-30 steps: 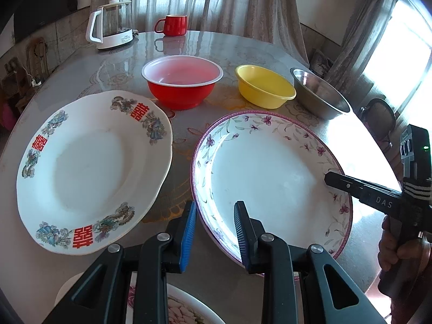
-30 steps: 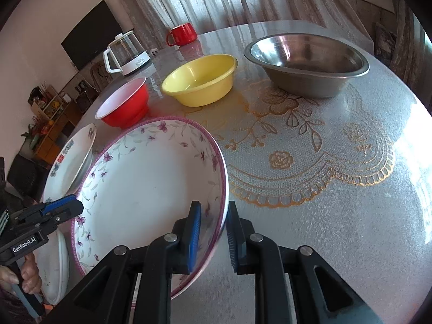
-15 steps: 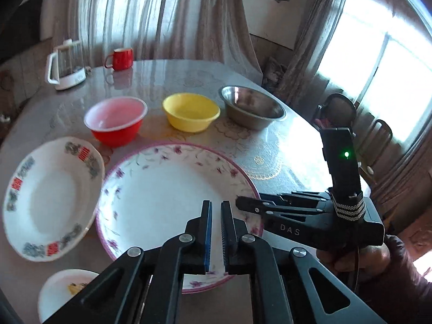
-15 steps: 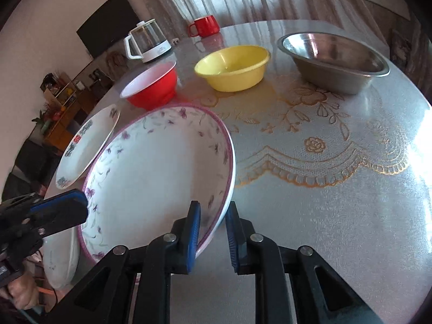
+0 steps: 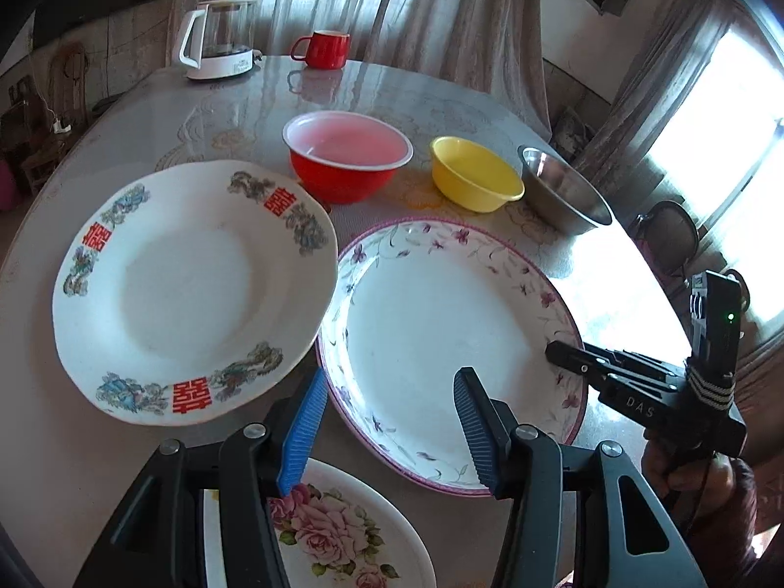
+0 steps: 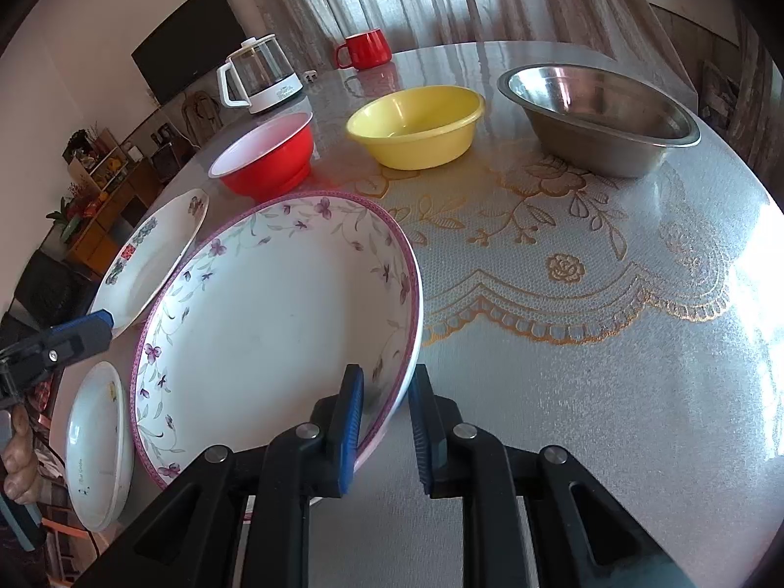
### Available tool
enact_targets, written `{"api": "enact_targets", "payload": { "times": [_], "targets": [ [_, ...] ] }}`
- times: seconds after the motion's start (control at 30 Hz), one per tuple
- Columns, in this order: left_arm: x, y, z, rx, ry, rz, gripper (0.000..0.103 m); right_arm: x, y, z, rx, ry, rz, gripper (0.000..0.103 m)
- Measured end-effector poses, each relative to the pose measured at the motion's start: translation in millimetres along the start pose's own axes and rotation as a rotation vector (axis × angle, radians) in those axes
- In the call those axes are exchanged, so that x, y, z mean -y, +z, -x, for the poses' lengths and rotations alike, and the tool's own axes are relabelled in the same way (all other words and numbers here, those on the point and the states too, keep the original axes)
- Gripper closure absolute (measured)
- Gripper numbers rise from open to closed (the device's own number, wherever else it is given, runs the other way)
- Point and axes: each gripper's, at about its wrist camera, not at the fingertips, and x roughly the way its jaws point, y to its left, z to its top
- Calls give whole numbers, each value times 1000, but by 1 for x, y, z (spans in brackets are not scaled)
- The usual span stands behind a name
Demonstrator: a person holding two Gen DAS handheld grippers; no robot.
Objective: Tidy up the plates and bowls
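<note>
A large purple-flowered plate (image 5: 441, 333) (image 6: 274, 323) lies mid-table. My right gripper (image 6: 384, 402) (image 5: 563, 357) straddles its near right rim, pads on either side of the rim. My left gripper (image 5: 387, 421) is open and empty, hovering over the plate's near left edge. A white plate with red characters (image 5: 186, 289) (image 6: 152, 255) lies to the left, its rim over the flowered plate's edge. A small rose-patterned plate (image 5: 338, 534) (image 6: 98, 446) lies nearest. Behind stand a red bowl (image 5: 348, 157) (image 6: 267, 157), a yellow bowl (image 5: 475, 181) (image 6: 416, 125) and a steel bowl (image 5: 563, 196) (image 6: 602, 117).
A glass kettle (image 5: 218, 39) (image 6: 259, 78) and a red mug (image 5: 321, 49) (image 6: 365, 49) stand at the far side of the round table (image 6: 588, 343). Chairs (image 5: 671, 235) stand off the table's right edge by the window.
My left gripper has opened wide and swung back left and lower over the plates. The right gripper stays on the flowered plate's rim, which looks slightly lower.
</note>
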Motion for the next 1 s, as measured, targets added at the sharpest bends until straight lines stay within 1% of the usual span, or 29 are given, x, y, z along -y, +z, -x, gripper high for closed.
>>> {"api": "enact_targets", "payload": {
  "times": [0.1,0.2,0.3,0.37,0.47,0.6,0.7,0.77,0.87,1.0],
  "targets": [
    [-1,-6,-5,-13,3,6,50,0,0,0,1,2,0,85],
    [-6,-2,-14,-36,12,25,49,0,1,-1,-2,4,0,85],
    [-7,4,-25,-56,10,39,47,0,2,-1,-4,3,4,85],
    [-5,9,-32,-59,16,41,41,1,3,-2,-3,4,-2,85],
    [-7,16,-43,-79,22,58,40,2,5,-3,-6,4,-4,85],
    [0,13,-50,-69,69,14,41,1,9,-5,-6,-4,15,85],
    [1,8,-47,-71,50,16,41,-2,8,-5,-5,1,51,83],
    [5,3,-43,-72,41,-3,41,0,6,-4,-5,6,78,83],
    [12,-5,-40,-73,13,-13,41,8,0,2,-10,40,67,83],
    [24,-16,-30,-69,-23,-34,41,18,-12,14,-20,56,55,83]
  ]
}}
